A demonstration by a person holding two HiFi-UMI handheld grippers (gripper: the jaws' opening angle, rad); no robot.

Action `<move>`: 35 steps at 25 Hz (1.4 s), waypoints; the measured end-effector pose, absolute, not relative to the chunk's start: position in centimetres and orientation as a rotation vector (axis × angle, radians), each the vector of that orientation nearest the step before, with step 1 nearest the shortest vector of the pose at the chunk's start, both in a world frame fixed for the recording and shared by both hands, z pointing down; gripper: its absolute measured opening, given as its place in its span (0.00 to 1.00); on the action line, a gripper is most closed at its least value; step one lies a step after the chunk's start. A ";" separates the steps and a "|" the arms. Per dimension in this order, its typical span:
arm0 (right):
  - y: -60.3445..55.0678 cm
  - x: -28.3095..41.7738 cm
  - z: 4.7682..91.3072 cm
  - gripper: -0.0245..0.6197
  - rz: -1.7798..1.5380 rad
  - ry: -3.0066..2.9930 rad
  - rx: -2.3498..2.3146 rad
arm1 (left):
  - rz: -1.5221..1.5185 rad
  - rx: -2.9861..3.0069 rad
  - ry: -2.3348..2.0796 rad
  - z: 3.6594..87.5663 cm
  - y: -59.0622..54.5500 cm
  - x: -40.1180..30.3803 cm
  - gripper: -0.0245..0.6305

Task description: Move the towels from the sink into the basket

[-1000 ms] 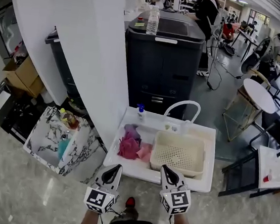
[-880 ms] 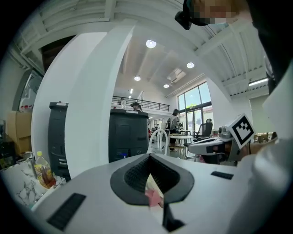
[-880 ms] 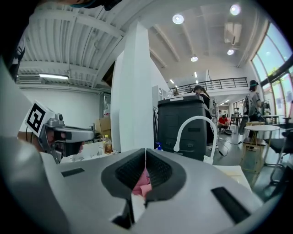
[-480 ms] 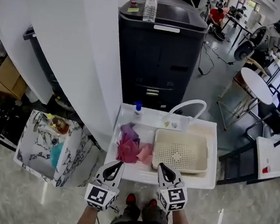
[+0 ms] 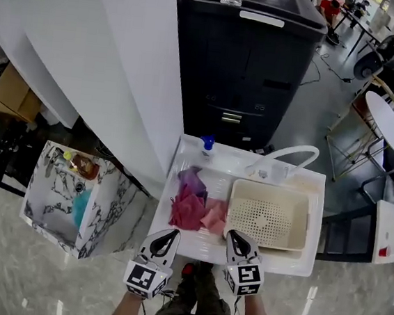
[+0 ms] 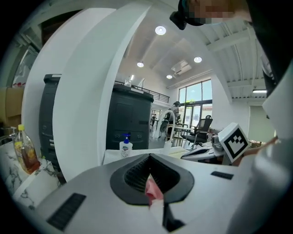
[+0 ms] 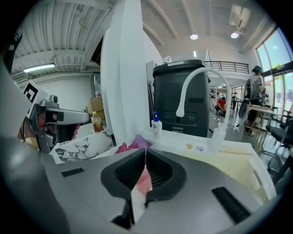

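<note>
Both tools now lower and nearer the sink [image 5: 233, 156] front edge than 1 s ago. L gripper [image 5: 168, 235] & R gripper [image 5: 239, 240]: jaws closed, nothing held. Towels [image 5: 192, 205] piled in sink's left half, beside empty basket [image 5: 303, 222]. Approach only, no pickup yet.

Ceiling lamps [image 6: 160, 30] give bright, even light; edges bend, corners darken.

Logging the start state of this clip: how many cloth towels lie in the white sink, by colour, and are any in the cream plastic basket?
Purple cloth towel: 1
Magenta cloth towel: 1
Light pink cloth towel: 1
Total: 3, all in the white sink, none in the cream perforated plastic basket.
</note>
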State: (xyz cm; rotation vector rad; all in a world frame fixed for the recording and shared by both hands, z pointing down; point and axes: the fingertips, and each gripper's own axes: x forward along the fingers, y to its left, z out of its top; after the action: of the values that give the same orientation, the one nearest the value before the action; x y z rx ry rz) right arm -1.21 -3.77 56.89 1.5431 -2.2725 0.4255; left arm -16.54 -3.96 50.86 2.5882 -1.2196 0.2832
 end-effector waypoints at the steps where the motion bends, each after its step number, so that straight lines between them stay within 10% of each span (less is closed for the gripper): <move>1: -4.1 -1.1 57.7 0.09 0.446 -2.266 1.542 | 0.298 2.577 -1.220 51.5 -4.2 -16.4 0.04; 14: -6.3 -0.4 65.2 0.09 0.601 -2.226 1.399 | 0.399 2.509 -1.185 56.3 -7.3 -13.3 0.04; 19: -6.7 -1.0 66.8 0.33 0.634 -2.244 1.316 | 0.417 2.490 -1.197 56.8 -7.6 -12.9 0.04; 35: -6.6 -1.3 68.9 0.21 0.552 -2.100 1.191 | 0.439 2.436 -1.233 58.0 -7.2 -12.9 0.04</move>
State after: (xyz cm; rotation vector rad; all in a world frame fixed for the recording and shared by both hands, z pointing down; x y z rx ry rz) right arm -1.26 -6.64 68.91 1.1912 -2.1001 0.5521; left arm -12.87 -7.23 57.95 2.4356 -1.2332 0.4388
